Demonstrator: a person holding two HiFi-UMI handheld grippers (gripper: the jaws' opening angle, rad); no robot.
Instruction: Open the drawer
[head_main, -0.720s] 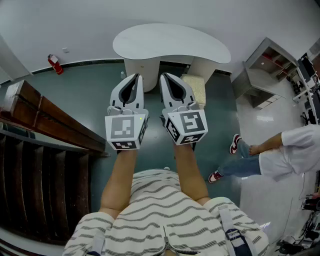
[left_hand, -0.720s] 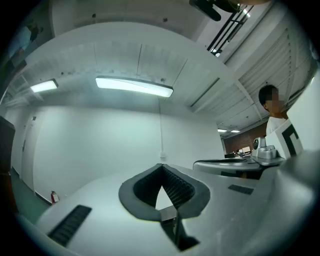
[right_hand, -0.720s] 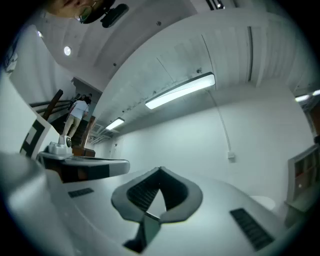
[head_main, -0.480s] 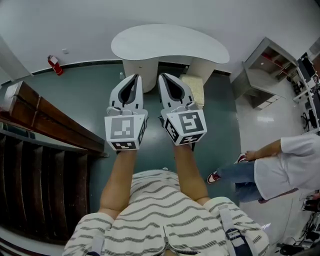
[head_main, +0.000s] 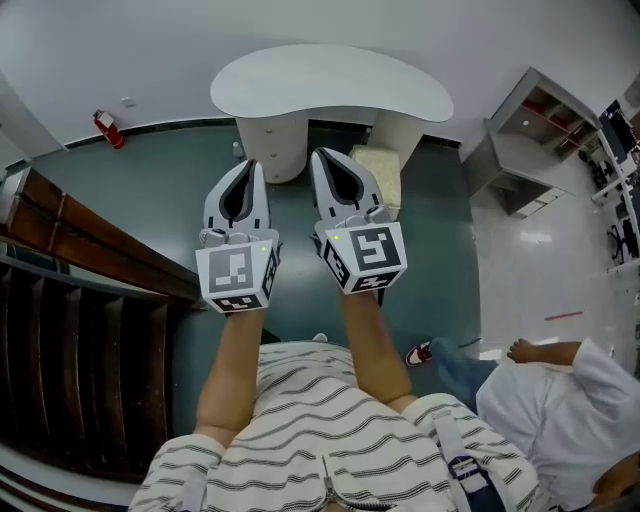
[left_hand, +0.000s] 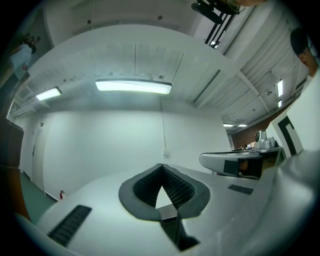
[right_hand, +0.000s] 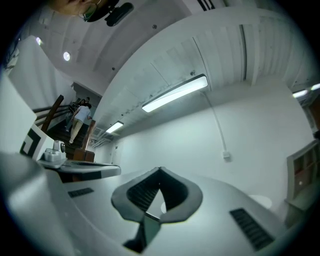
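Wooden stairs (head_main: 80, 330) drop away on the left, with a red fire extinguisher (head_main: 105, 128) against the far wall. The left gripper (head_main: 247, 165) is held out over the green floor (head_main: 150, 180), its fingers (head_main: 222, 195) pressed together on nothing. Just beside it, the right gripper (head_main: 325, 155) is closed tip to tip and is also empty. Beyond both stands a white kidney-shaped surface (head_main: 330, 85). A cream unit (head_main: 380, 172) sits under its right end, just past the right gripper; whether it holds the drawer I cannot tell. At the far right is a person in white (head_main: 560, 400).
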